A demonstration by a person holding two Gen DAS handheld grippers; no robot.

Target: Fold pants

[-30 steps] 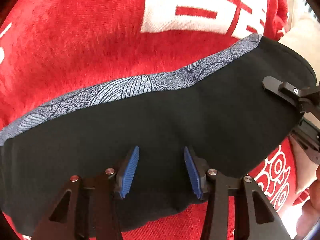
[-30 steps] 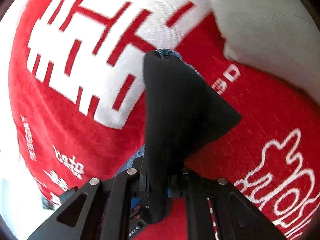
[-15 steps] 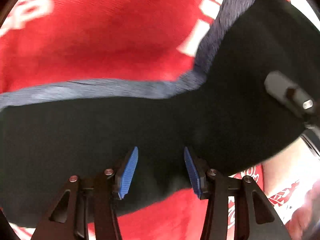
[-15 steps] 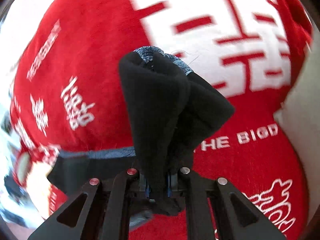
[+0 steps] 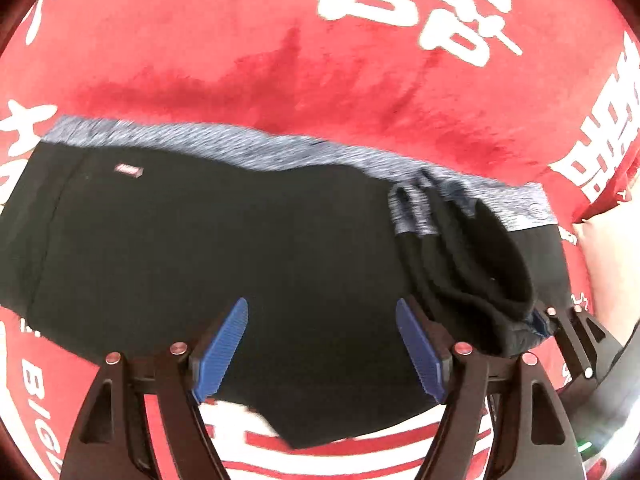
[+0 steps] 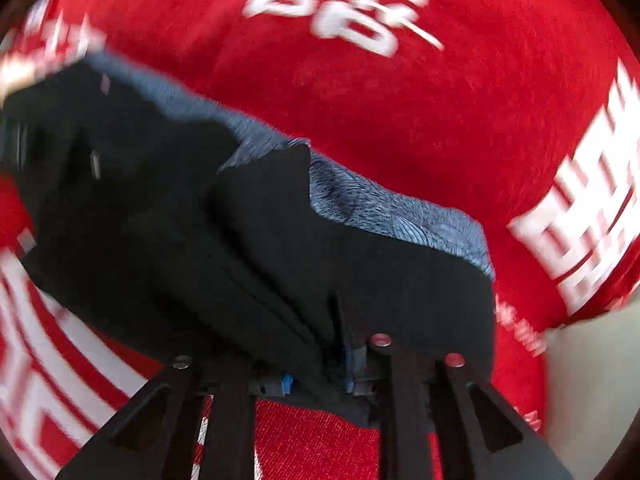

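The pants [image 5: 240, 248] lie spread on the red blanket [image 5: 280, 60], grey waistband [image 5: 200, 140] along the far edge, running from about 9 o'clock to 3 o'clock in the left view. The left gripper [image 5: 322, 350] has just been opening and now stands wide, blue pads [image 5: 220, 352] clear of the cloth with nothing pinched between them. The right gripper [image 6: 320, 376] has a thick bunch of black fabric in its narrow jaws, which have just been easing apart, so I'd guess it's letting go. Main risk imo: that folded-over corner at 3 o'clock in the left view is a lumpy wad, not a flat layer, so if it drops like that the fold ends up crooked or springs back open. Also the plush blanket looks grabby, so dragging could pull the bottom layer out of line. Nothing else really in the way, just a pale cushion [image 5: 608, 256] off at 3 o'clock, past the blanket edge.
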